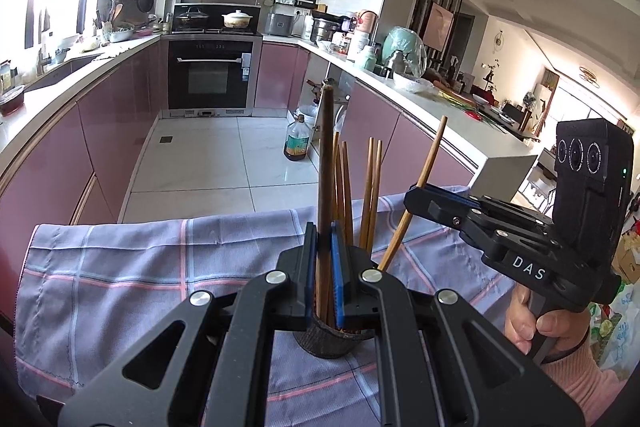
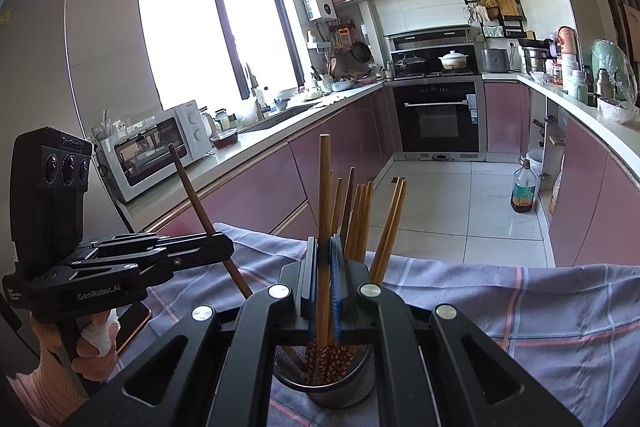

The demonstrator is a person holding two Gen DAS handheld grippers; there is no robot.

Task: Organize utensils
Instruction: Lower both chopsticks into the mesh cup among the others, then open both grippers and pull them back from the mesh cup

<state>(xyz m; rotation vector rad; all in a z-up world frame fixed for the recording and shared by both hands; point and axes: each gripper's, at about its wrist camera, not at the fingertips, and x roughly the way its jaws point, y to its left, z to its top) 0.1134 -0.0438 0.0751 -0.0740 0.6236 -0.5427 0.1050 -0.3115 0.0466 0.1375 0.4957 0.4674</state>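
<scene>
A round mesh holder [image 2: 325,385] stands on a checked lilac cloth [image 1: 140,279] with several wooden chopsticks upright in it. My left gripper [image 1: 323,231] is shut on a dark brown chopstick [image 1: 326,155] that stands nearly upright over the holder [image 1: 320,341]. My right gripper [image 2: 323,243] is shut on a lighter chopstick [image 2: 323,187], also above the holder. Each wrist view shows the other gripper from the side: the right gripper [image 1: 416,197] clamps its slanted chopstick [image 1: 432,155], and the left gripper [image 2: 226,247] clamps the dark one [image 2: 190,183]. The held chopsticks' lower ends are hidden.
The cloth [image 2: 520,307] covers the near surface, and its far edge drops to the tiled kitchen floor. An oil bottle [image 1: 297,143] stands on the floor by the right-hand cabinets. A white microwave [image 2: 160,147] sits on the left counter. A hand [image 1: 536,323] grips the right tool's handle.
</scene>
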